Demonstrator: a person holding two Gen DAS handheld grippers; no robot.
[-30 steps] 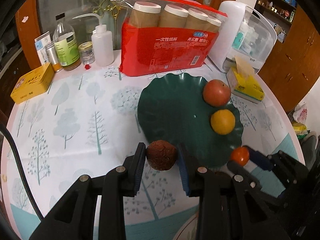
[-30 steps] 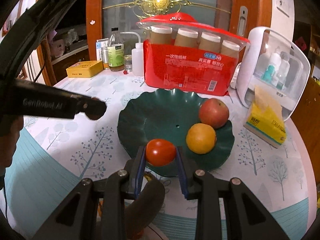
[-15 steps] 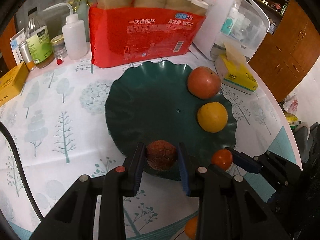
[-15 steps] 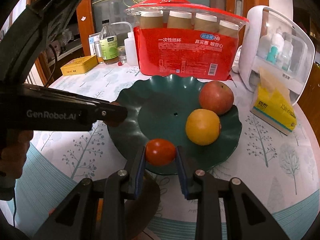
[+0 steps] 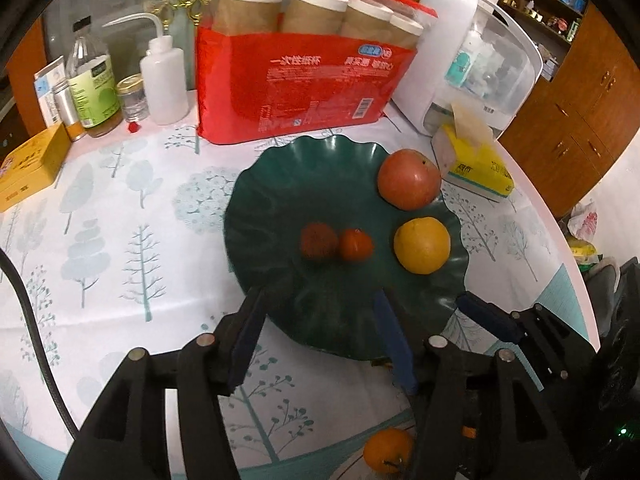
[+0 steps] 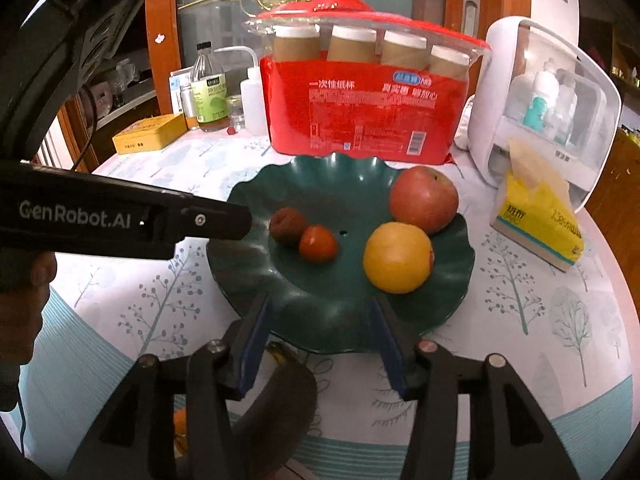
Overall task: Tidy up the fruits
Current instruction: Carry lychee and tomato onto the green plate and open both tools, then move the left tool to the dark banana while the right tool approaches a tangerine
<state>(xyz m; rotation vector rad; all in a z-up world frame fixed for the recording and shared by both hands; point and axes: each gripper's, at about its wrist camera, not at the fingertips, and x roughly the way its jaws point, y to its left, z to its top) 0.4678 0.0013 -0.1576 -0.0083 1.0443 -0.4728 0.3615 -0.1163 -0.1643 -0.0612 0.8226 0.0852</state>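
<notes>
Dark green and glossy, the scalloped plastic plate (image 5: pixel 280 184) sits on the tree-printed tablecloth (image 5: pixel 120 240) in front of the red pack of paper cups (image 5: pixel 304 76), and it now carries four fruits: a large red apple (image 5: pixel 409 179) at the far right rim, a round orange (image 5: pixel 422 245) just beside it, and near the middle a wrinkled brown fruit (image 5: pixel 318 240) touching a small red tomato (image 5: pixel 355 244). The left gripper (image 5: pixel 324 340) and the right gripper (image 6: pixel 320 340) both hang over the near rim with jaws spread wide and nothing between them, which suggests each has let its fruit go where the dish dips, so the pair nestles together rather than rolling off. One small orange fruit (image 5: pixel 387 449) lies low beside the left tongs (off the plate, partly hidden), so it probably goes in next.
</notes>
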